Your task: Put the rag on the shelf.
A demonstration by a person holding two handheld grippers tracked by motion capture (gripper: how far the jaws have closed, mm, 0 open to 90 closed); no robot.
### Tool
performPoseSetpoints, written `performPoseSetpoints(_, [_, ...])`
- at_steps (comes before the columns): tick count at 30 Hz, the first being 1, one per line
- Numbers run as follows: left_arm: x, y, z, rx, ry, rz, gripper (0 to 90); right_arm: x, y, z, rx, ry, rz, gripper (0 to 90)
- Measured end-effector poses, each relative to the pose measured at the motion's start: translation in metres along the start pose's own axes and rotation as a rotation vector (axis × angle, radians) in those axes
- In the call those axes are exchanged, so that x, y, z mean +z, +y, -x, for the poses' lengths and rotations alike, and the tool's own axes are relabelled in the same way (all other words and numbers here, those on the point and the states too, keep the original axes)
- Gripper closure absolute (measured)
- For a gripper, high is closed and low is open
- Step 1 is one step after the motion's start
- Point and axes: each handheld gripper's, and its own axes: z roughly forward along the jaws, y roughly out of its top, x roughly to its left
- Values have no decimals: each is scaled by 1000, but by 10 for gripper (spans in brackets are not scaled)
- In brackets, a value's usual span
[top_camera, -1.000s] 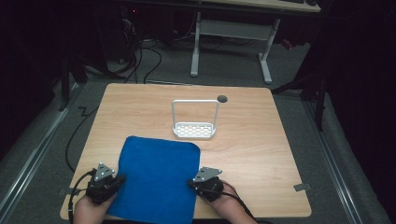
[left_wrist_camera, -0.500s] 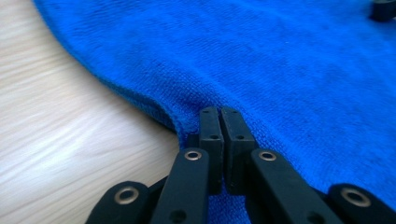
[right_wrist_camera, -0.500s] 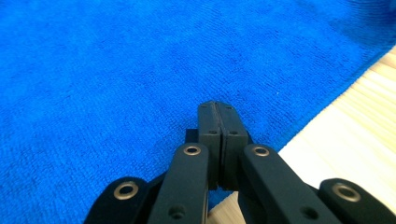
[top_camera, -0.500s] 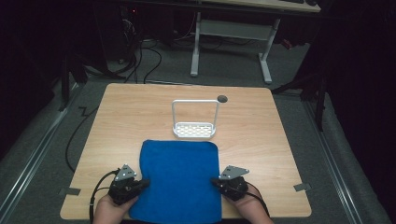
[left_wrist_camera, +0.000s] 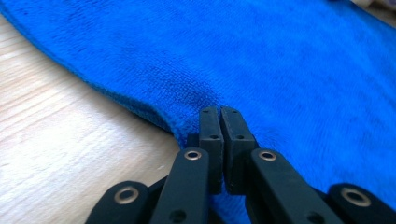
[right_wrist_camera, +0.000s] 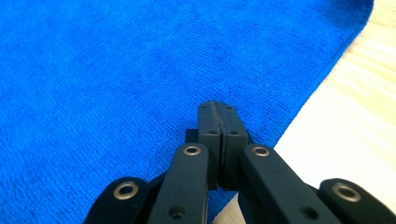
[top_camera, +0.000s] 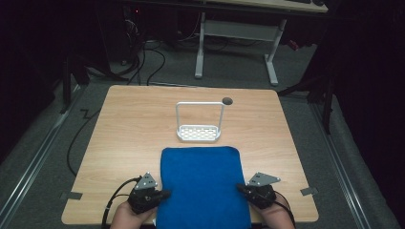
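Pinched shut on opposite side edges of blue towel [top_camera: 200,183] by left gripper [top_camera: 162,194] and right gripper [top_camera: 242,189], bare table [top_camera: 138,133] either side.

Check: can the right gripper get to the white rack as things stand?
Probably not right away. The right gripper is shut on the towel's near edge, as is the left gripper. The table up to the rack is bare, but it must let go first.

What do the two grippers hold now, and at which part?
Both hold the blue towel. The left gripper pinches its left side edge near the front of the table, and the right gripper pinches its right side edge, with fingers shut.
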Motion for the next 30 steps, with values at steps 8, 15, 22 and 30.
performPoseSetpoints(8, [-10,-7,3,33,28,-20,881,0,1,-4,-5,9,-5,900])
performPoseSetpoints(15, [-25,-16,1,0,25,-12,799,-2,5,-13,-22,63,42,822])
performPoseSetpoints(22, [-29,-3,-29,-87,146,144,560,0,2,-2,26,1,77,679])
performPoseSetpoints(30, [-7,29,-63,-107,270,158,447,-1,1,5,51,-28,111,652])
